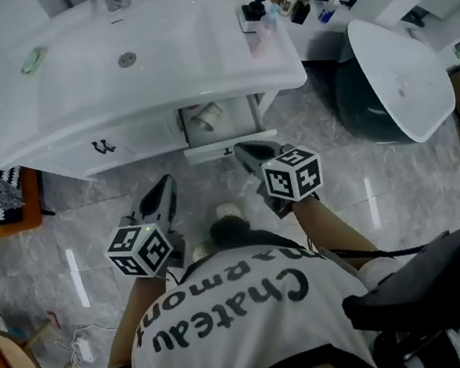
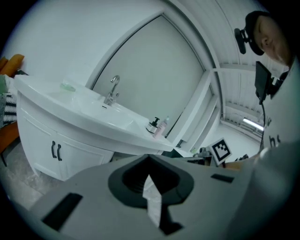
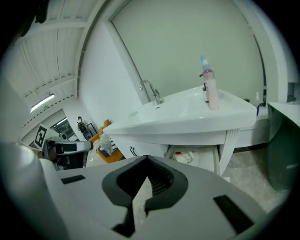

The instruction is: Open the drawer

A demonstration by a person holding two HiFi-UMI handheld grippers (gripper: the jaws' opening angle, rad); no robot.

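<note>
Right gripper (image 1: 244,152) and left gripper (image 1: 164,190), jaws together, empty, tilted down toward open drawer (image 1: 222,148).

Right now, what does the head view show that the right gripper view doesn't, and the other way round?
Head view only: both tools from above, the left tool and the right tool, plus the sink drain and a white tub off to the right.
Right gripper view only: the right tool's jaws seen straight on, shut with nothing between them, and a ceiling light strip.
Both: the open drawer with something white inside, the faucet and the pink bottle.
</note>
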